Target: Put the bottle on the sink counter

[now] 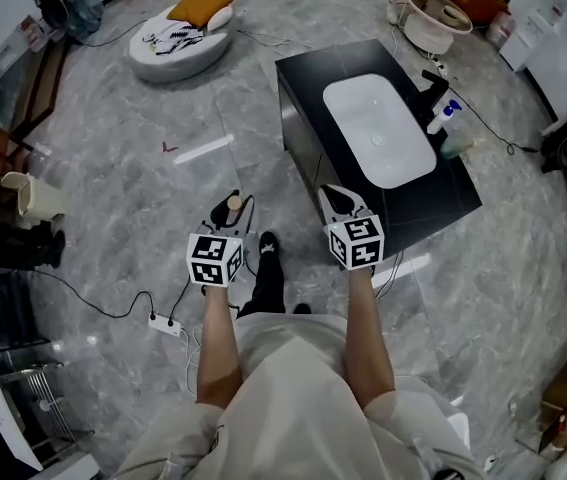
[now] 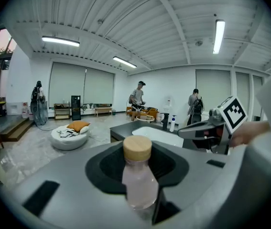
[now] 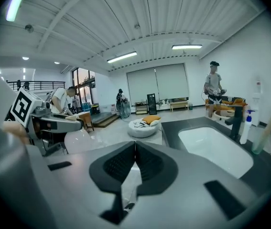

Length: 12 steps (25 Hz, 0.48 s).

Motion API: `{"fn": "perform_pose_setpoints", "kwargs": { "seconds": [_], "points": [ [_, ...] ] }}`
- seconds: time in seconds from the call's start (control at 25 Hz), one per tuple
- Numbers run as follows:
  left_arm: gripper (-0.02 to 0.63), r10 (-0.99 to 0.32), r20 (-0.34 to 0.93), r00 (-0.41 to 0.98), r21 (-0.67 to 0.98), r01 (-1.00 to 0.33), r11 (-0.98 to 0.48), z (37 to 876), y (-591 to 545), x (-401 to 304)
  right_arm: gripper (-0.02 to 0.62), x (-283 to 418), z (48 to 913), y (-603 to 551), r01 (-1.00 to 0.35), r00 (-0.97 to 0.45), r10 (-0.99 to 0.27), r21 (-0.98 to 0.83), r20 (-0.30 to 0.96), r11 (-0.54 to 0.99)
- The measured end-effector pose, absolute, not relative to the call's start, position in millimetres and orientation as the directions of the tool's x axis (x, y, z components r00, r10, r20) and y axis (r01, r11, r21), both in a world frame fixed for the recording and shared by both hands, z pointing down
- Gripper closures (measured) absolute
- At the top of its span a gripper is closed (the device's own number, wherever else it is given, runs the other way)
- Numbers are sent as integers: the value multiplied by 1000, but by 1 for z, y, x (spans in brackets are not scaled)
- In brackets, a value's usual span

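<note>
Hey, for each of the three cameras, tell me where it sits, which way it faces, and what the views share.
Head view: on the person's head, looking steeply down at floor and black sink counter; forearms, legs, left tongs and right tongs show.
Left gripper view: on the left tongs, facing past the held bottle toward the counter; right tongs at right.
Right gripper view: on the right tongs, shut and empty, facing the white basin; left tongs at left.
All three share the counter.
</note>
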<state>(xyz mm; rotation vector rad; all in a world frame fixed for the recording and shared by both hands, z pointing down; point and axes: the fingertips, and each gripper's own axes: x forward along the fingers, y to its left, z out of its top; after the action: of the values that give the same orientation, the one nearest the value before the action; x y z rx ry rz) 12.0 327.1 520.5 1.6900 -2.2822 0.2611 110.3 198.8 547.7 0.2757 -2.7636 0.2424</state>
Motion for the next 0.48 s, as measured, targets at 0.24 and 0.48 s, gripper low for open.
{"fn": "perform_pose_setpoints", "kwargs": {
  "seconds": [0.24,0.48],
  "points": [
    [483,-908,314,-277,38,-952,303,515,288,-50,589,60,559,166,-229,-898,-163,-117,410,966],
    [483,-914,318,-250,50,-959,280,516,250,-101,589,21,565,126,-270,-878,-191,-125,438,955]
  ]
}}
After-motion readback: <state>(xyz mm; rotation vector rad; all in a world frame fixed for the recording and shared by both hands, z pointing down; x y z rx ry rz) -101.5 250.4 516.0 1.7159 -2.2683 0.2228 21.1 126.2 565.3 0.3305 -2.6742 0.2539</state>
